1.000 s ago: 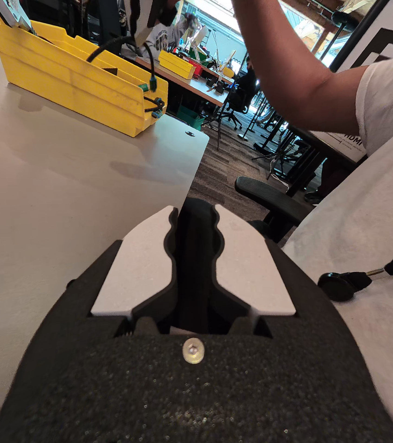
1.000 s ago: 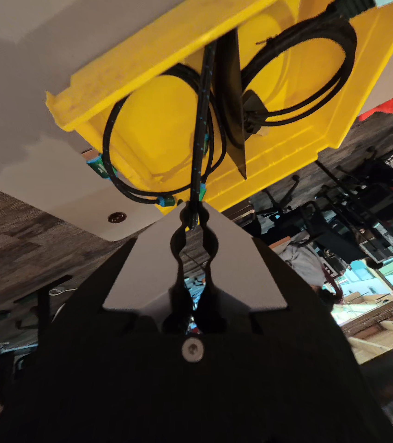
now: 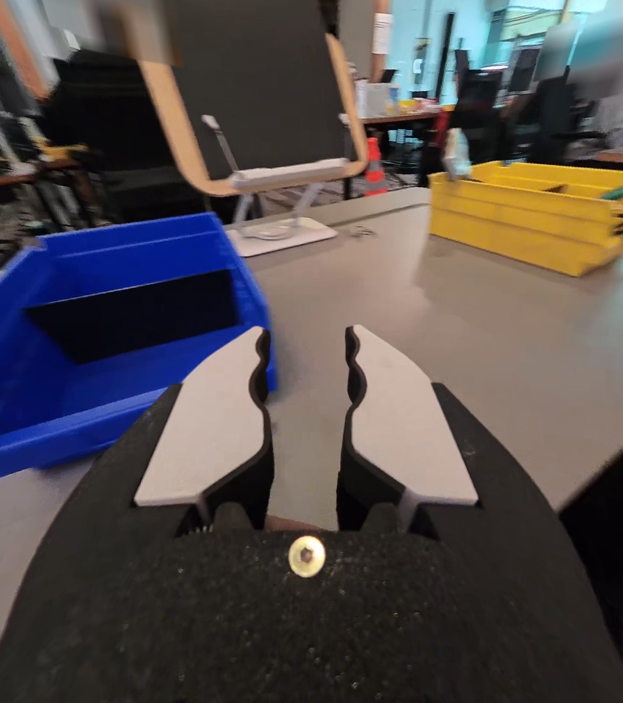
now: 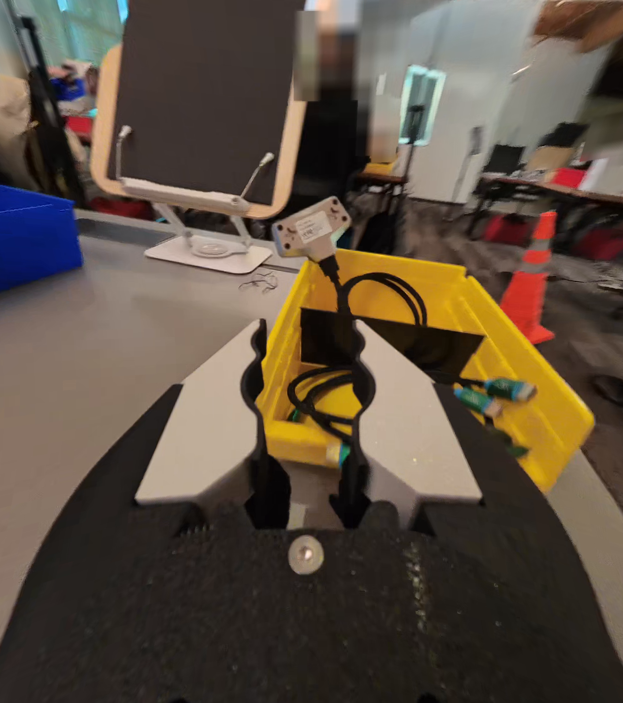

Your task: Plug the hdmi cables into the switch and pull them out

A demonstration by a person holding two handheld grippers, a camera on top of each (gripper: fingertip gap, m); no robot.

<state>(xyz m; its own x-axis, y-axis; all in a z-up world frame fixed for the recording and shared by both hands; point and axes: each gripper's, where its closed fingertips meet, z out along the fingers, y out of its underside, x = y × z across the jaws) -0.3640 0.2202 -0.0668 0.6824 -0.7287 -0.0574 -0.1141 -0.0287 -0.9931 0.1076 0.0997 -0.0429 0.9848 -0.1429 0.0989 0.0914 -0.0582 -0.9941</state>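
Both claws are open and hold nothing. The switch (image 4: 312, 230) and its cables (image 4: 382, 300) sit in the yellow bin (image 4: 530, 411) at the bench's right edge (nothing plugged in yet). Next, I think, the right claw (image 4: 310, 331) must grab a green plug (image 4: 507, 388); the left claw (image 3: 306, 334) waits by the blue bin (image 3: 9, 399).

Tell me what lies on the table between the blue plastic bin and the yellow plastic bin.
Left wrist view: bare grey tabletop between the blue plastic bin and the yellow plastic bin.
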